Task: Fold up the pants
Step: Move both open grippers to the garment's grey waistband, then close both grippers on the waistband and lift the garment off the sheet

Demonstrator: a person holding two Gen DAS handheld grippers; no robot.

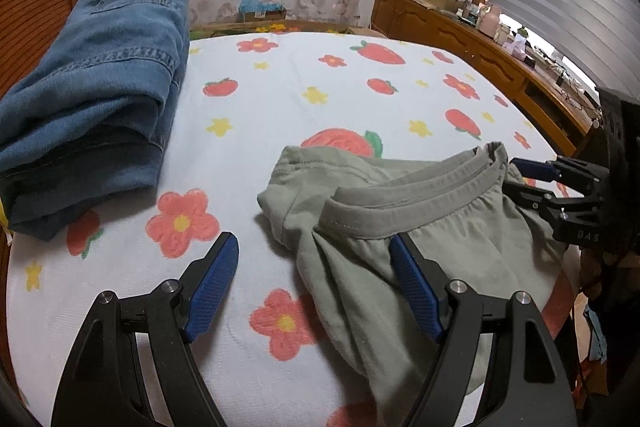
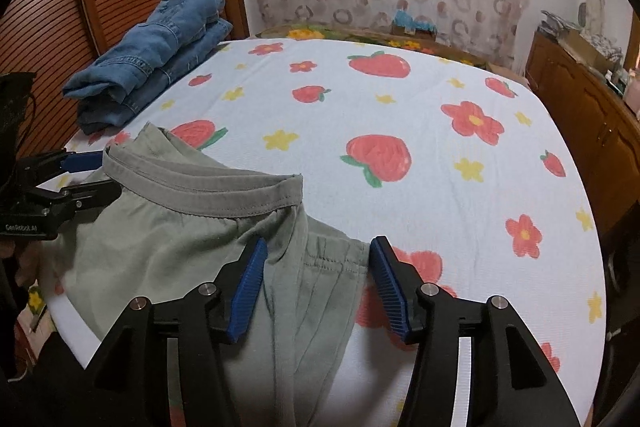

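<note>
Left gripper (image 1: 314,269) first: from its own wrist camera I see its blue ribbed pads spread wide with nothing clamped. One pad sits over the bare strawberry-and-flower printed white bed sheet (image 1: 320,79); the other lies at the near edge of the sage-green soft cotton pants (image 1: 460,227), just under the elastic waistband (image 1: 400,207). The pants lie bunched on the near right part of the bed, waistband gaping upward, with some cloth trailing off the near edge. A folded stack of blue denim jeans (image 1: 100,99) sits well apart at the far left. The right gripper (image 1: 524,179) shows at the frame's right edge, at the waistband's far end; I can't tell its grip from here.

Switching to the right wrist camera: the right gripper (image 2: 316,277) stands partly open, the pleated green fabric lying between its pads but not pinched by either. The waistband (image 2: 224,195) curves across to the left gripper (image 2: 100,175), which stands beside its other end.

I judge this cloth light, limp and quick to slump, so it won't hold a crease unless kept taut. The doubled, stitched waistband is the firmest part, and I would pinch it at both ends.
</note>
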